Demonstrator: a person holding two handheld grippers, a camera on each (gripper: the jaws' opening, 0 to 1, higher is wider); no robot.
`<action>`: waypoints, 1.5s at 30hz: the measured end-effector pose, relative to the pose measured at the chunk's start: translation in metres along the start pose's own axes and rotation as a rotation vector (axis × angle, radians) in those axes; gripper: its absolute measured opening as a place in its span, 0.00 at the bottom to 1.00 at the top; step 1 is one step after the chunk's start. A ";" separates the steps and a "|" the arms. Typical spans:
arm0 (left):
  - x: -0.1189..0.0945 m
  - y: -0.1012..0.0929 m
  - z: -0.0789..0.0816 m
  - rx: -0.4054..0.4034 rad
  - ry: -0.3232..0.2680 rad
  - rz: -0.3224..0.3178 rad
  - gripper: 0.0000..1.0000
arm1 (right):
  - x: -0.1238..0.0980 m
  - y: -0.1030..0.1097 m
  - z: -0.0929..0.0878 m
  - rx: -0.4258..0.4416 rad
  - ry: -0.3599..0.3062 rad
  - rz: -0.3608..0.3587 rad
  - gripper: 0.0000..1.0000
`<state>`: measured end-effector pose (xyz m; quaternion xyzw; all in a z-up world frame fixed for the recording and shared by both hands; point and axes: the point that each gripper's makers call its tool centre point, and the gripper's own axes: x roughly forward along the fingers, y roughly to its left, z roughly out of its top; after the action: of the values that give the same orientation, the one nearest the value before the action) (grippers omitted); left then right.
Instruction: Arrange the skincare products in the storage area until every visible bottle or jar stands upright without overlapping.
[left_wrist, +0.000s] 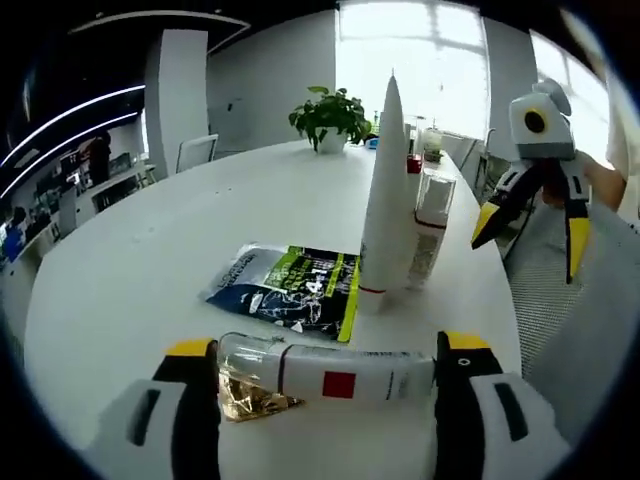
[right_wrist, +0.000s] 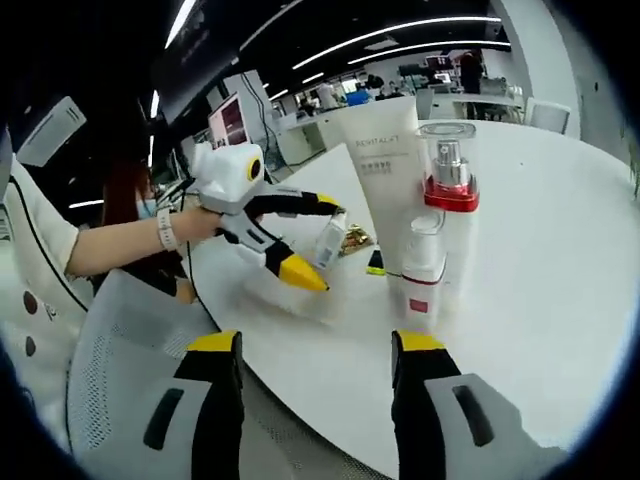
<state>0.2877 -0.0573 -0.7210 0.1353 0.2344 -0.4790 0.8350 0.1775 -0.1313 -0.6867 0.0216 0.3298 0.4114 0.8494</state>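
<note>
A small white bottle (left_wrist: 340, 383) with a clear cap and a red square lies crosswise between the jaws of my left gripper (left_wrist: 327, 347), and its two ends meet the yellow tips. In the right gripper view the left gripper (right_wrist: 320, 240) holds that bottle (right_wrist: 328, 240) above the table edge. A tall white tube (left_wrist: 385, 200) stands upright on its cap, with a clear pump bottle (left_wrist: 432, 215) just behind it. My right gripper (right_wrist: 317, 345) is open with nothing in it, facing the tube (right_wrist: 385, 170), the pump bottle (right_wrist: 450, 200) and a small white bottle (right_wrist: 420, 280), all upright.
A blue and green sachet pack (left_wrist: 290, 285) lies flat on the white round table (left_wrist: 150, 250), left of the tube. Gold foil (left_wrist: 250, 400) sits under the held bottle. A potted plant (left_wrist: 330, 118) stands at the far side. A mesh chair (right_wrist: 130, 340) is by the table edge.
</note>
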 end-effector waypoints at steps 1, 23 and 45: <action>-0.001 -0.002 0.000 0.004 0.002 -0.002 0.85 | 0.002 0.004 0.000 -0.003 0.004 0.013 0.55; -0.013 -0.035 -0.021 0.163 0.081 -0.075 0.85 | 0.044 0.026 0.006 0.398 -0.057 0.127 0.40; -0.016 -0.072 -0.022 0.464 0.134 -0.108 0.85 | 0.090 0.026 -0.014 0.531 0.024 0.140 0.34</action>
<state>0.2129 -0.0714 -0.7317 0.3420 0.1798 -0.5542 0.7373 0.1919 -0.0531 -0.7385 0.2615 0.4340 0.3682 0.7795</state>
